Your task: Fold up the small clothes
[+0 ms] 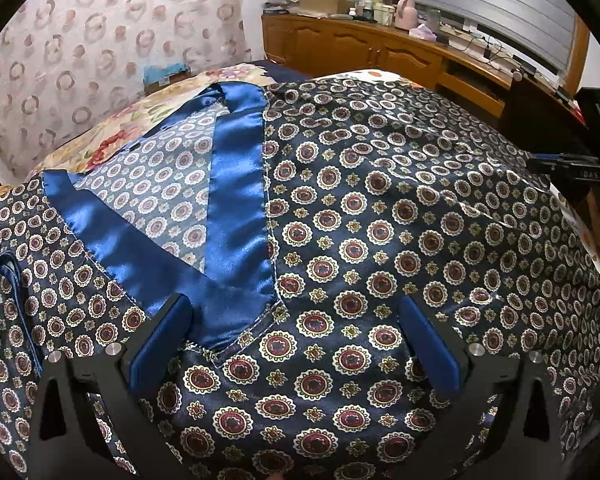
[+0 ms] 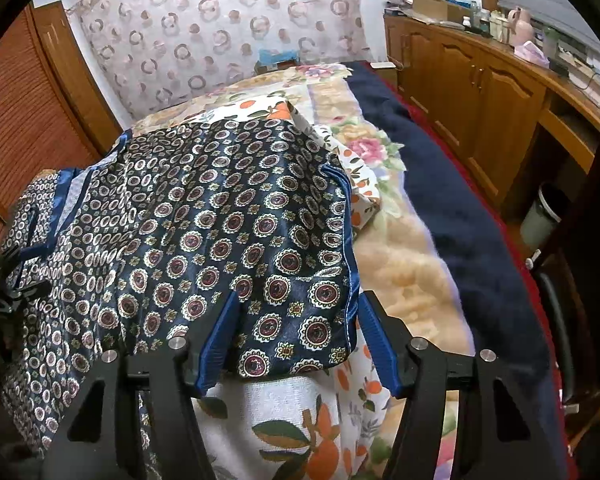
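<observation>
Satin garment (image 1: 380,220), navy with red-and-cream medallions and shiny blue trim (image 1: 236,184), lies spread on the bed (image 2: 400,280) over a floral towel (image 2: 284,412). It looks light, limp and slippery; the stitched hem corner seems the surest hold. Left hand-held gripper (image 1: 300,344) hovers wide open; right hand-held gripper (image 2: 300,340) straddles that corner, pads not yet pressing.

A home bedroom: bed (image 2: 440,208), wooden cabinets (image 2: 480,92), curtain (image 2: 220,32).
</observation>
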The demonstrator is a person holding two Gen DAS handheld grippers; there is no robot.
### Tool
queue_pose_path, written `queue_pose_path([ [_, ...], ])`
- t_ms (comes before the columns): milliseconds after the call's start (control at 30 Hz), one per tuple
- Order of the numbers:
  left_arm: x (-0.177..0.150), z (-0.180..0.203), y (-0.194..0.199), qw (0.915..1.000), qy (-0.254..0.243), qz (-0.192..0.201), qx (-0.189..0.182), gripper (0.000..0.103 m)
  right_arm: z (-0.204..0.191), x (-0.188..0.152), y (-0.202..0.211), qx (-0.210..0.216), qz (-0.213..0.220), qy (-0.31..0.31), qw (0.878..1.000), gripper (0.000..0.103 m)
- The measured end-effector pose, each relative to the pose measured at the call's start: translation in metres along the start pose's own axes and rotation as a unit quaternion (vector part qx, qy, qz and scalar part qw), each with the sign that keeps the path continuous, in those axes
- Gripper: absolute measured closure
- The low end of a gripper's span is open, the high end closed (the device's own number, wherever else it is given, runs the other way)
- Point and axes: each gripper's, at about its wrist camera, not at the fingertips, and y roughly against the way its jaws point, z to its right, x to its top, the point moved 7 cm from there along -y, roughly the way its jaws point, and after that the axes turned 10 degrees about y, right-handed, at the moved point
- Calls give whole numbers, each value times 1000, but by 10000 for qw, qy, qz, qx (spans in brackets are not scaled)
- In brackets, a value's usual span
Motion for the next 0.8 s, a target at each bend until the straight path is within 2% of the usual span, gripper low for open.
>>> queue_pose_path([
  [100,0,0,0,10000,19,0,14,0,-1,-4,1,85,37,10,10000,49],
  [233,0,-1,1,10000,63,5,50,0,-8,-8,7,207,120,118,9996,76],
  [400,1,0,0,9999,134,15,108,0,-10,-1,8,-175,197,529,9983,91],
  [500,1,0,1,9997,178,24,137,0,-13,10,17,-213,403,694,9965,94],
  [600,3,-4,4,9990,254,163,343,0,-22,27,30,-142,738,790,9940,94],
  [800,17,-5,31,9941,260,946,470,0,-64,56,40,184,1136,1206,9860,94],
])
